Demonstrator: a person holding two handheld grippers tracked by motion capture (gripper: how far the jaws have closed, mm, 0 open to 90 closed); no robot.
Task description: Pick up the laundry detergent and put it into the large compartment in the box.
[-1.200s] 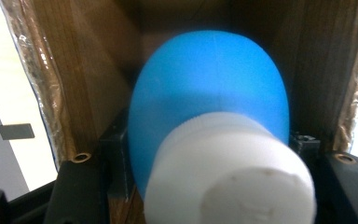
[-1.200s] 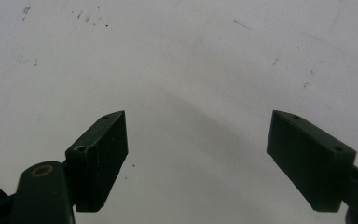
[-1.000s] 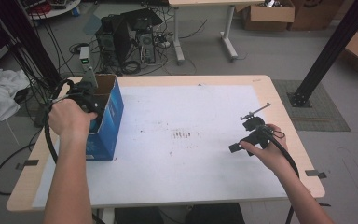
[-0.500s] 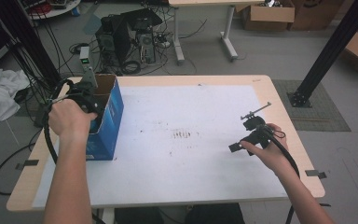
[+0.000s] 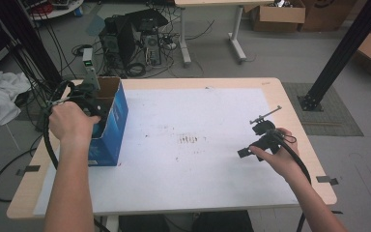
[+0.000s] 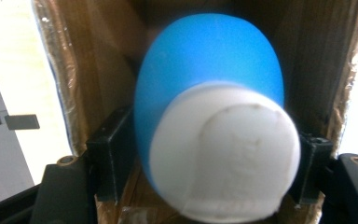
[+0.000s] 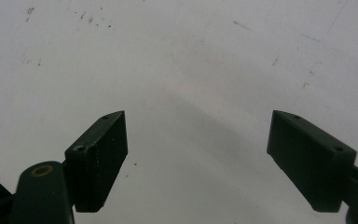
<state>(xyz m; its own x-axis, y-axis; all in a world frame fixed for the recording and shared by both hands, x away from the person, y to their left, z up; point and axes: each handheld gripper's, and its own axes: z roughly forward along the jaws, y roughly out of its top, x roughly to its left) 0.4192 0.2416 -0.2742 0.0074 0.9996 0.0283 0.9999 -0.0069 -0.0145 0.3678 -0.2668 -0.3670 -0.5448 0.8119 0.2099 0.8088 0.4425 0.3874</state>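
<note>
Grip matters: the left gripper (image 6: 200, 163) pinches a blue-and-white ball (image 6: 214, 121) inside the blue cardboard box (image 5: 107, 123) at nine o'clock on the counter (image 5: 198, 111). Lift it straight, clear of the flaps. The right gripper (image 7: 198, 158) hangs spread at three o'clock.

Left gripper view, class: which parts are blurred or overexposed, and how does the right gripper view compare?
Left gripper view: the blue-and-white object is soft and out of focus, and bright areas outside the cardboard box are washed out. Right gripper view: the right claw looks sharp over an evenly lit white table, with a faint diagonal shadow.
</note>
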